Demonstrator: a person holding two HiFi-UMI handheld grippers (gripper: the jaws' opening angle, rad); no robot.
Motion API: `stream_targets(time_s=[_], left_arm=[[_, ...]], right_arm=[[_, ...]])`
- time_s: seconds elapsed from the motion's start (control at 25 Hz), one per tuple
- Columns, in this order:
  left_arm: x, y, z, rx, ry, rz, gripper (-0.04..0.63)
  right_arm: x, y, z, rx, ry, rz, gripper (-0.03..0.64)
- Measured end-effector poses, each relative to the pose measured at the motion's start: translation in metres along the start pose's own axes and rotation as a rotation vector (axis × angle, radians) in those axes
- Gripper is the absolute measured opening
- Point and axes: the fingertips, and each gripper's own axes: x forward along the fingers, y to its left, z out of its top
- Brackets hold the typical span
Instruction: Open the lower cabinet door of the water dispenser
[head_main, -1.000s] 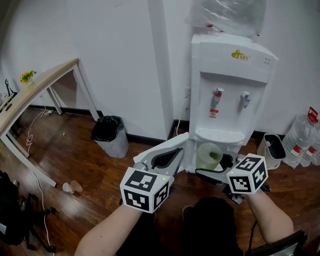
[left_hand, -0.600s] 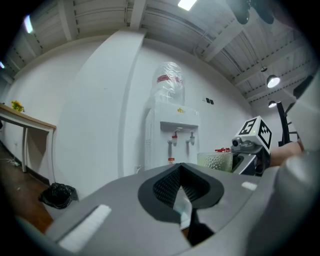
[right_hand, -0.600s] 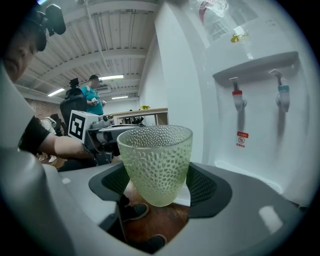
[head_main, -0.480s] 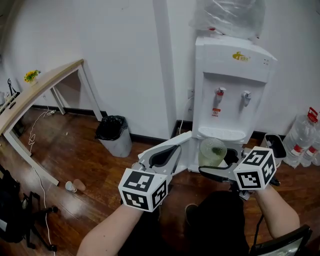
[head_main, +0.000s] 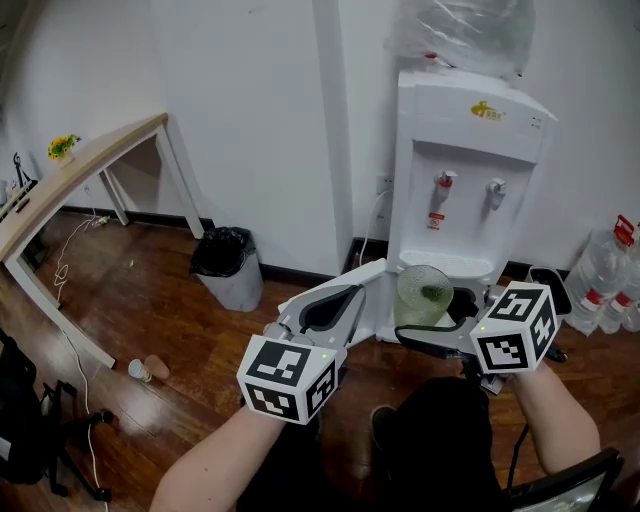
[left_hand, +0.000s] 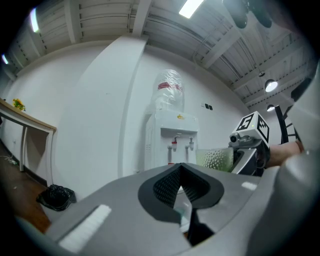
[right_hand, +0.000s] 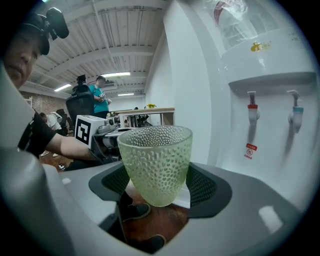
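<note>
- Since the right gripper is clenched on a green glass cup, the door seems best left to the left gripper, whose jaws are pressed together with nothing between them.
- It would need to part its jaws, drop low, catch the door's edge or handle squarely, then pull out along an arc.
- The lower cabinet door lies under the taps of the water dispenser, centre right of the head view, hidden behind the cup and both grippers.
- The cup should be held upright and aside, clear of the door's swing.
- A black-bagged bin stands left of the dispenser; water bottles crowd the right edge; a table sits upper left, well apart.
</note>
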Motion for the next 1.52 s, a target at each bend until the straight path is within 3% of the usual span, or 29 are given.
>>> stream_targets(time_s=[0.2, 0.52, 0.88, 1.08, 1.24, 1.36, 1.52], left_arm=[[0.001, -0.007, -0.003, -0.036, 0.006, -0.042, 0.209], [0.001, -0.009, -0.005, -0.022, 0.016, -0.055, 0.209], [0.002, -0.003, -0.011, -0.019, 0.043, -0.044, 0.209], [0.001, 0.004, -0.008, -0.037, 0.015, -0.022, 0.209], [-0.001, 0.005, -0.008, -0.024, -0.002, -0.024, 0.210], [0.004, 0.003, -0.017, -0.067, 0.016, -0.034, 0.209], [0.022, 0.004, -0.035, -0.021, 0.039, -0.039, 0.182]], right_arm=[[-0.003, 0.000, 0.011, 0.016, -0.034, -0.004, 0.357], [-0.007, 0.003, 0.014, 0.009, -0.032, 0.007, 0.356], [0.001, 0.005, 0.009, 0.003, -0.019, 0.019, 0.357], [0.003, 0.001, 0.007, -0.005, -0.016, 0.006, 0.357], [0.007, -0.003, 0.000, -0.019, -0.014, -0.013, 0.357], [0.013, -0.011, -0.011, -0.019, -0.010, -0.015, 0.357], [0.026, -0.025, -0.032, -0.006, -0.004, -0.016, 0.357]])
